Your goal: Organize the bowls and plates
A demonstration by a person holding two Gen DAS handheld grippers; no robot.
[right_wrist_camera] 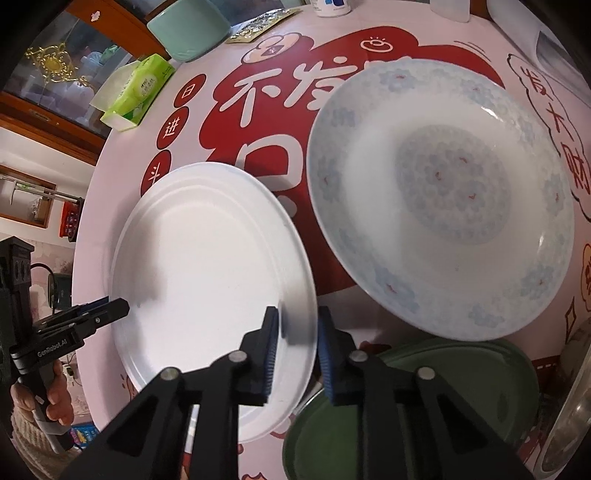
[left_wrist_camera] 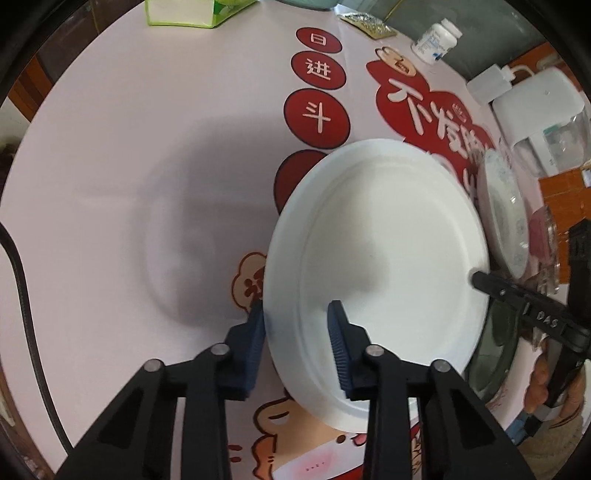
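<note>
Both grippers straddle the white plate [right_wrist_camera: 207,266] rim: left gripper [left_wrist_camera: 295,332] and right gripper [right_wrist_camera: 295,350] on opposite edges, each clenched on it. Beside it sit the patterned bowl [right_wrist_camera: 443,199] and green plate [right_wrist_camera: 424,406] (likely stacking target). Next: a level, joint lift.

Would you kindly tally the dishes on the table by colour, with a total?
White: 1, the plain white plate, with the left gripper and right gripper each closed on its rim.
White with blue floral pattern: 1, the patterned dish.
Dark green: 1, the green plate.
Pale green: 1, the mint bowl at the far edge.
Total: 4
</note>
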